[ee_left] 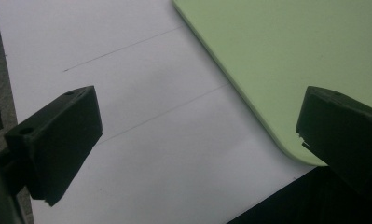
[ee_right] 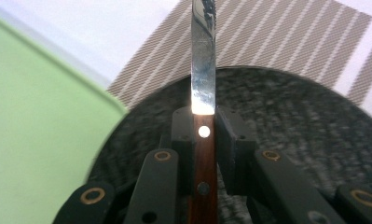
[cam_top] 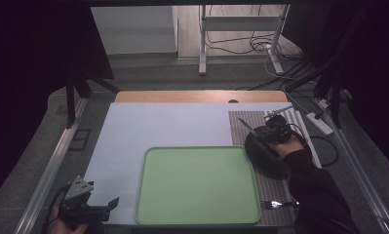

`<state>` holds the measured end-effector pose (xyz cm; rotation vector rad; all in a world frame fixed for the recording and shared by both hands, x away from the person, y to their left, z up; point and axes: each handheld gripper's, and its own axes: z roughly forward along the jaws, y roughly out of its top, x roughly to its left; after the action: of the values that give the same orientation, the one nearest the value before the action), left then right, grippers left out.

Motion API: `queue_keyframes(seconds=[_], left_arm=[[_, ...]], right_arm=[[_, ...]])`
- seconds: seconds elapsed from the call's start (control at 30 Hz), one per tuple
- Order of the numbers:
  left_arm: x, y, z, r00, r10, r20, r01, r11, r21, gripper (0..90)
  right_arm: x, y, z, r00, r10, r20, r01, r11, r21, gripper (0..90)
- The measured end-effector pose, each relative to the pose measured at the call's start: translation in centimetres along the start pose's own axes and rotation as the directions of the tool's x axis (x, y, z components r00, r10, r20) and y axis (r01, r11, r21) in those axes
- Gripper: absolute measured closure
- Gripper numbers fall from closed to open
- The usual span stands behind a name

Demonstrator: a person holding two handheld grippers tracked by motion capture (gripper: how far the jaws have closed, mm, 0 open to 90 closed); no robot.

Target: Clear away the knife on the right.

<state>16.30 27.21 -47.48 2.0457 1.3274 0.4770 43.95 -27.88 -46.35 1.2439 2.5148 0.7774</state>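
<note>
Lab or test-room setup, not a home. Work table [cam_top: 133, 141] covered in plain white sheeting, ringed by dark curtains [cam_top: 31, 58]. Grey carpet floor; loose cables [cam_top: 253, 44] and a power strip [cam_top: 319, 124] lie on it. Metal stand legs [cam_top: 202, 48] behind the table. Aluminium rail [cam_top: 50, 170] along its left edge. Dim lighting.

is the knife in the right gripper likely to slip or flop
Probably stiff: the wooden-handled steel knife juts straight out above the dark round plate. The right gripper clamps its flat handle sides, so twisting seems unlikely; the smooth wood might still slide lengthwise.
</note>
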Motion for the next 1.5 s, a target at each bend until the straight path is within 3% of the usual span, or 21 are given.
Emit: queue_keyframes(seconds=[0.17,0.93,1.5], left_arm=[[0.0,0.0,0.0,1.0000,0.000,0.000,0.000,1.0000,0.000,0.6],[0.1,0.0,0.0,1.0000,-0.006,0.004,0.006,1.0000,-0.004,0.6],[0.1,-0.1,-0.1,1.0000,-0.004,0.007,0.004,0.9999,-0.011,0.6]], right_arm=[[2.2,-0.7,-0.6,0.9993,-0.015,-0.035,0.014,1.000,-0.008,77.7],[8.8,-3.2,-1.7,0.9955,-0.049,-0.081,0.049,0.999,-0.004,77.6],[14.4,-4.9,-2.6,0.9870,-0.101,-0.125,0.099,0.995,-0.023,77.6]])
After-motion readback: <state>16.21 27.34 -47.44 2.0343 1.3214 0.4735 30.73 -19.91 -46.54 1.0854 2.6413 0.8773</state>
